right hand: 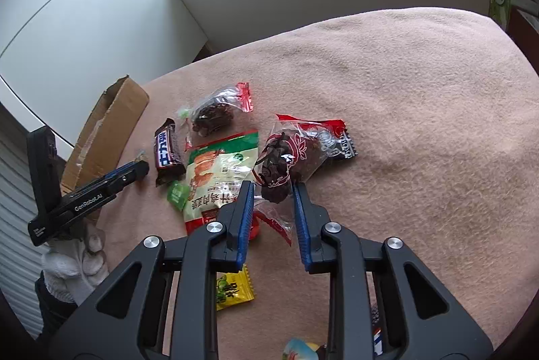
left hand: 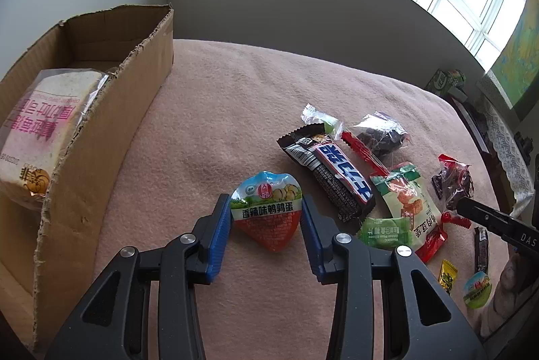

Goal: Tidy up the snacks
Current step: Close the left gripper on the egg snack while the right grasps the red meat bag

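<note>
Blanket (left hand: pixel 235 97): we log a pink cloth covering the whole work surface; every entry below is placed against the cardboard box.
Cardboard box (left hand: pixel 111 110): open-topped, torn rim, standing at the blanket's left edge.
Bread loaf (left hand: pixel 40 131): we count one clear-wrapped sliced loaf with pink print, inside the box.
Left gripper (left hand: pixel 266 218): we see its blue pads spread, one on each side of the quail-egg pack, just right of the box; whether the pads press the pack we cannot tell.
Right gripper (right hand: pixel 271 191): far right of the box; its blue pads are apart, with the near end of the date bag between them, and contact is unclear.
Green jerky pouch (right hand: pixel 219 171): flat, right of the box, in the snack cluster.
Date bag (right hand: pixel 293 151): clear with a red top, on the pouch's far side from the box.
Chocolate bar (left hand: pixel 333 178): dark wrapper, the cluster item nearest the box after the quail-egg pack.
Quail-egg pack (left hand: pixel 266 208): we list it as closest to the box.
Yellow candy (right hand: pixel 234 291): small, behind the right gripper's pads.
</note>
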The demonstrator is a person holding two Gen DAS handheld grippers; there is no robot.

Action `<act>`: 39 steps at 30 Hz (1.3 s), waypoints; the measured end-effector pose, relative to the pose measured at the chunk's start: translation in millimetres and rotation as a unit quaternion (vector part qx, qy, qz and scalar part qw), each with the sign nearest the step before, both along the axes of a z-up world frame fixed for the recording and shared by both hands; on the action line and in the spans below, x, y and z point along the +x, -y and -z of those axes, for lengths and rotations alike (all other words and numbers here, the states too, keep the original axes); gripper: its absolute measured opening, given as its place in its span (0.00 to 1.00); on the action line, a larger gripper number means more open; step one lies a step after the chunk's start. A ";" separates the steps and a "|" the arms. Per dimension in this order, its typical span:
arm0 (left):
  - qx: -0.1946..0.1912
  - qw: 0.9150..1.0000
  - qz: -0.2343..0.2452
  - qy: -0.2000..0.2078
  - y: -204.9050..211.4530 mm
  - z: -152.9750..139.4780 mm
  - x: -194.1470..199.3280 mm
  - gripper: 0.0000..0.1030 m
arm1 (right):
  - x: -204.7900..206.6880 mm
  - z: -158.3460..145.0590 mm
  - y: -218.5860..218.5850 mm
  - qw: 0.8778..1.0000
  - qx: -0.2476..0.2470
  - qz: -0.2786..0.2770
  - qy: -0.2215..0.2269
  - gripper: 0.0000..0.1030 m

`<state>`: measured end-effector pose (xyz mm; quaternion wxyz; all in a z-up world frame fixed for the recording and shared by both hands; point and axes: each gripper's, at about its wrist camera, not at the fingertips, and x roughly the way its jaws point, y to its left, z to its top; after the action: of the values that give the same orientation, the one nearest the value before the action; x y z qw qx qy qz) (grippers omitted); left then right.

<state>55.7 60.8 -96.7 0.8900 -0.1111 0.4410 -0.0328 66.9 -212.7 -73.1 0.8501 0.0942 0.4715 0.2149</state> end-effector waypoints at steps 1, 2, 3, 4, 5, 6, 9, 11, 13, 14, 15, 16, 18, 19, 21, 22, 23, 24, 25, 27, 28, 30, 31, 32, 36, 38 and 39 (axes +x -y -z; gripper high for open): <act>0.004 1.000 0.001 0.000 1.2 0.0 -0.3 0.38 | 1.3 2.1 0.4 1.000 0.000 0.001 -0.003 0.23; 0.006 1.000 0.004 0.001 2.4 -0.1 -0.7 0.37 | 1.9 3.7 2.2 1.000 0.007 0.000 -0.006 0.22; 0.008 1.000 0.007 0.002 3.8 -0.3 -1.3 0.37 | 2.2 4.5 2.1 1.000 0.009 -0.001 -0.007 0.22; 0.011 1.000 0.009 0.002 5.5 0.1 -1.3 0.37 | 2.1 5.0 0.8 1.000 0.004 -0.002 -0.006 0.22; 0.014 1.000 0.008 0.001 6.2 0.7 -1.2 0.37 | 2.5 5.9 -0.2 1.000 0.001 -0.004 -0.005 0.22; 0.015 1.000 0.008 0.001 6.6 0.9 -1.2 0.37 | 4.1 7.8 -1.0 1.000 0.004 -0.006 -0.013 0.23; 0.012 1.000 0.007 0.000 6.1 0.6 -0.7 0.37 | 10.1 9.7 0.2 0.999 0.018 0.002 -0.029 0.27; 0.011 1.000 0.007 0.000 9.3 1.1 1.1 0.37 | 11.5 3.6 -4.0 1.000 0.009 0.002 -0.019 0.33; 0.012 1.000 0.007 0.000 10.4 1.4 2.5 0.37 | 13.5 -0.8 -9.3 1.000 -0.004 0.007 -0.011 0.48; 0.011 1.000 0.007 0.000 11.0 1.5 2.9 0.37 | 15.1 -1.6 -11.1 1.000 -0.001 0.005 -0.014 0.51; 0.011 1.000 0.007 0.000 11.2 1.4 2.8 0.37 | 17.0 -1.5 -12.1 1.000 0.005 0.004 -0.019 0.58; 0.010 1.000 0.007 -0.001 9.2 1.0 2.2 0.37 | 19.3 -0.9 -13.2 1.000 0.009 0.005 -0.024 0.59; 0.010 1.000 0.007 -0.001 10.9 0.7 2.8 0.37 | 24.3 0.7 -14.4 0.999 0.002 0.021 -0.027 0.59; 0.010 1.000 0.007 -0.001 11.3 0.4 2.9 0.37 | 27.7 2.4 -14.7 0.999 -0.006 0.029 -0.029 0.59; 0.010 1.000 0.008 0.000 11.6 0.5 3.0 0.37 | 32.6 4.2 -14.6 0.999 -0.009 0.037 -0.026 0.59; 0.010 1.000 0.008 0.000 9.7 0.3 1.5 0.37 | 33.4 4.0 -15.8 0.999 -0.017 0.039 -0.020 0.51; 0.009 1.000 0.007 0.001 9.7 0.2 1.6 0.37 | 33.2 3.7 -17.9 0.999 -0.033 0.041 -0.011 0.47; 0.009 1.000 0.007 0.001 9.4 -0.2 1.6 0.37 | 32.4 3.7 -19.7 0.998 -0.041 0.040 -0.004 0.40; 0.008 1.000 0.007 0.003 9.5 -0.4 1.3 0.36 | 31.5 4.3 -20.1 0.999 -0.039 0.036 -0.003 0.36; 0.010 1.000 0.008 0.005 8.6 -1.6 -1.6 0.35 | 28.7 3.3 -20.6 0.999 -0.035 0.031 -0.001 0.32; 0.011 1.000 0.008 0.007 9.2 -1.9 -3.1 0.35 | 26.6 1.3 -19.8 0.999 -0.034 0.030 0.003 0.31; 0.012 1.000 0.007 0.010 9.1 -3.4 -5.7 0.34 | 21.6 -5.4 -15.9 0.999 -0.029 0.033 0.015 0.31; 0.013 1.000 0.006 0.013 8.5 -4.6 -7.2 0.34 | 19.2 -10.0 -14.2 0.999 -0.025 0.034 0.022 0.30; 0.014 1.000 0.005 0.016 7.6 -6.1 -8.5 0.34 | 17.1 -14.5 -12.0 0.999 -0.020 0.035 0.028 0.30; 0.002 1.000 0.005 0.025 6.3 -13.7 -12.9 0.34 | 12.0 -25.8 -8.2 0.998 -0.007 0.042 0.040 0.30; -0.004 0.999 0.009 0.035 7.5 -21.0 -17.0 0.34 | 8.7 -30.2 -9.4 0.998 0.001 0.040 0.044 0.30; -0.007 0.999 0.011 0.043 8.4 -25.5 -20.2 0.34 | 6.7 -33.2 -11.5 0.998 0.002 0.037 0.049 0.30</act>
<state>35.5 52.4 -71.2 0.9068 -0.1109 0.4036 -0.0501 73.6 -201.2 -40.0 0.8794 0.1026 0.4251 0.1881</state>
